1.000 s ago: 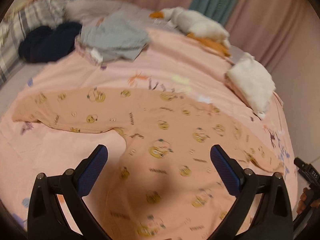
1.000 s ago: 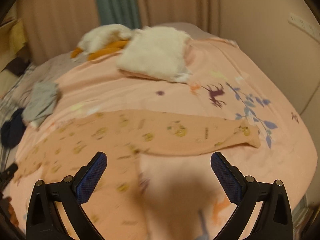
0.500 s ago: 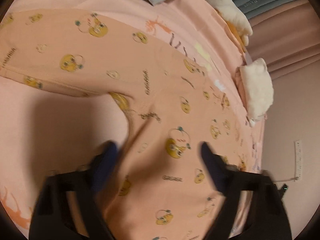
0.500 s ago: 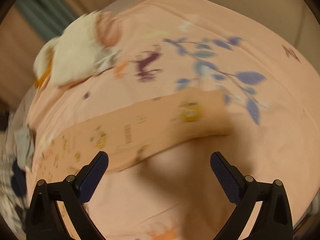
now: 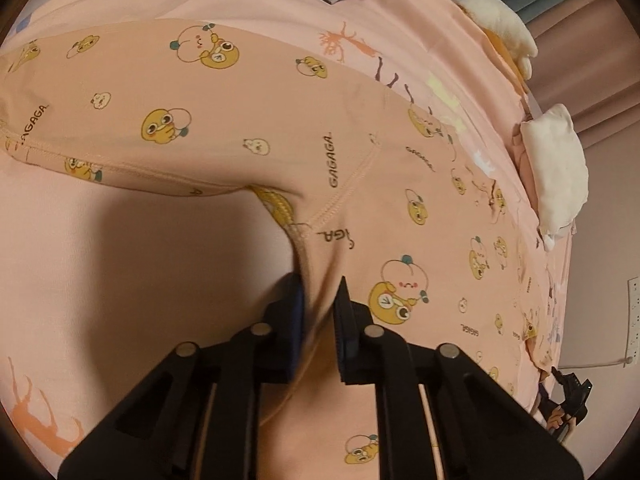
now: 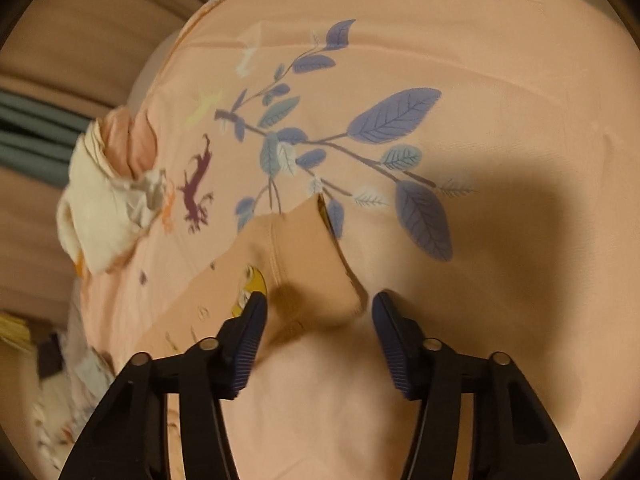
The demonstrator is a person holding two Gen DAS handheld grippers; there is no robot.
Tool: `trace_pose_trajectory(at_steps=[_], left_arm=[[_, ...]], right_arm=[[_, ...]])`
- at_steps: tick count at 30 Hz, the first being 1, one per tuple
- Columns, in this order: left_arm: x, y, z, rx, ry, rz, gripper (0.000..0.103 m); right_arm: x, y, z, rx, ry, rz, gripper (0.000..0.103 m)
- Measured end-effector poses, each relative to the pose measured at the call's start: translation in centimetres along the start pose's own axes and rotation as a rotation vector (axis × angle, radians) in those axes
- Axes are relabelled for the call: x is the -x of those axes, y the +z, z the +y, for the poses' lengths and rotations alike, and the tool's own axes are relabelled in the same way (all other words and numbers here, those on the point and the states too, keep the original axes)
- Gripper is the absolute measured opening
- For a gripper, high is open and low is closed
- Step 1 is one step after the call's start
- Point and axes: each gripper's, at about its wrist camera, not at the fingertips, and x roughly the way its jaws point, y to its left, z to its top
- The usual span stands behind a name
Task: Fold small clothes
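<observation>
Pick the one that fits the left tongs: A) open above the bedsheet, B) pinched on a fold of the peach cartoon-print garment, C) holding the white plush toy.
B: the left tongs have just been closing and now pinch a raised fold of the peach cartoon-print garment.

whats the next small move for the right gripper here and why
Probably finish closing the right gripper on the sleeve cuff. Its jaws have just been closing, but they are still apart, with the cuff end lying between them and not yet pinched. The left gripper already pinches the peach shirt below the armpit, so the fold waits on this grip.
</observation>
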Motion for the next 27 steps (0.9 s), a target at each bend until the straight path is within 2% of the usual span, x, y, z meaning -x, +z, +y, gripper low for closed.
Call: trace_pose_trajectory(at_steps=[3, 5, 7, 11, 16, 19, 22, 23, 27], left_arm=[[0.0, -0.1, 0.3, 0.005, -0.007, -0.007, 0.012], [-0.1, -0.1, 0.3, 0.016, -0.005, -0.006, 0.012], [-0.1, -0.1, 0.3, 0.018, -0.002, -0.004, 0.012], [-0.1, -0.1, 0.1, 0.01, 0.012, -0.003, 0.012], [-0.3, -0.1, -0.1, -0.019, 0.023, -0.01, 0.012], [-0.4, 0.0, 0.3, -0.009, 0.015, -0.009, 0.011], [-0.4, 0.1, 0.5, -0.014, 0.003, -0.002, 0.011], [-0.4, 0.0, 0.6, -0.018, 0.002, -0.003, 0.011], [-0.4, -0.3, 0.2, -0.058, 0.01, -0.024, 0.011]], right_arm=[[-0.1, 0.1, -0.2, -0.017, 0.032, -0.007, 0.043], [-0.2, 0.0, -0.1, 0.007, -0.003, -0.005, 0.027], [-0.1, 0.1, -0.2, 0.015, -0.014, -0.014, 0.016], [0.4, 0.4, -0.9, -0.014, 0.012, -0.033, 0.008], [2.2, 0.4, 1.4, 0.042, 0.057, -0.072, 0.008], [3.1, -0.1, 5.2, 0.117, 0.096, -0.099, 0.008], [2.5, -2.3, 11.6, 0.239, 0.158, -0.081, 0.007], [1.9, -3.6, 14.5, 0.303, 0.192, -0.063, 0.004], [-1.3, -10.4, 25.1, 0.526, 0.273, 0.009, 0.004]])
